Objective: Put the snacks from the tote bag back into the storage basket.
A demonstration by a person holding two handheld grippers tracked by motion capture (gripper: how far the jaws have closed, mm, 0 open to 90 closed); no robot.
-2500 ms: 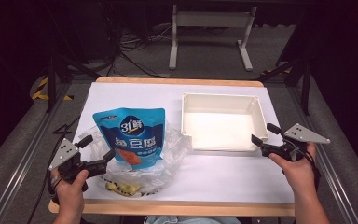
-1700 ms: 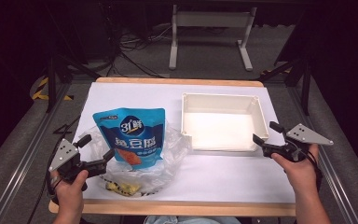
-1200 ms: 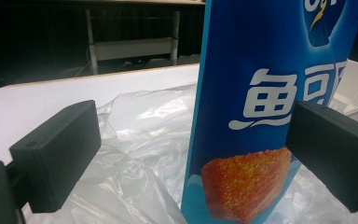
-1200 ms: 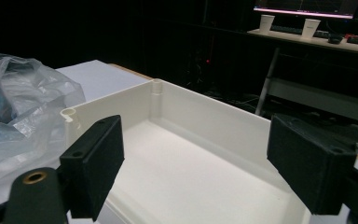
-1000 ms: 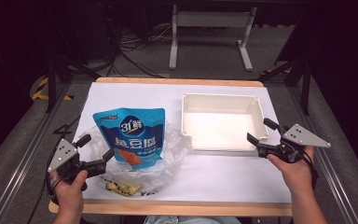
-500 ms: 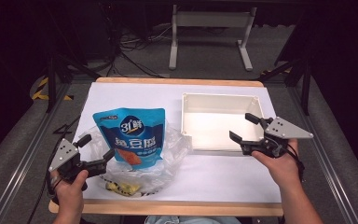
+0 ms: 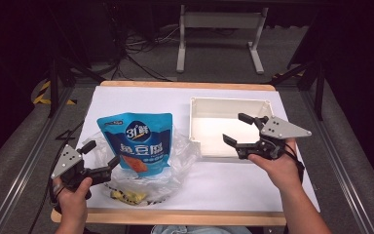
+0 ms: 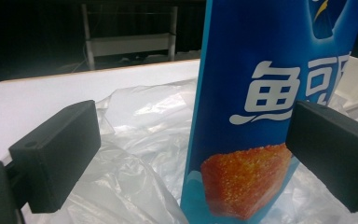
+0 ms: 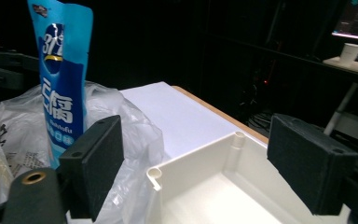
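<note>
We hold both grippers wide open: the left gripper [image 7: 99, 158] beside the blue pouch [image 7: 139, 146] standing in the plastic bag [image 7: 175, 161], the right gripper [image 7: 236, 130] over the white tray [image 7: 226, 103]. The pouch probably stands loosely, so a careless nudge may tip it.

The right gripper [image 7: 237, 129] has moved left, from beside the white tray [image 7: 209, 105] to over it.

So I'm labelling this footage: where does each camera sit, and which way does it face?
High view: above the person's side, looking forward and down; both forearms show, left gripper, right gripper.
Left gripper view: rides that gripper, facing the blue pouch; both jaws show.
Right gripper view: faces the white tray; both jaws show.
Shared: pouch, clear plastic bag.
</note>
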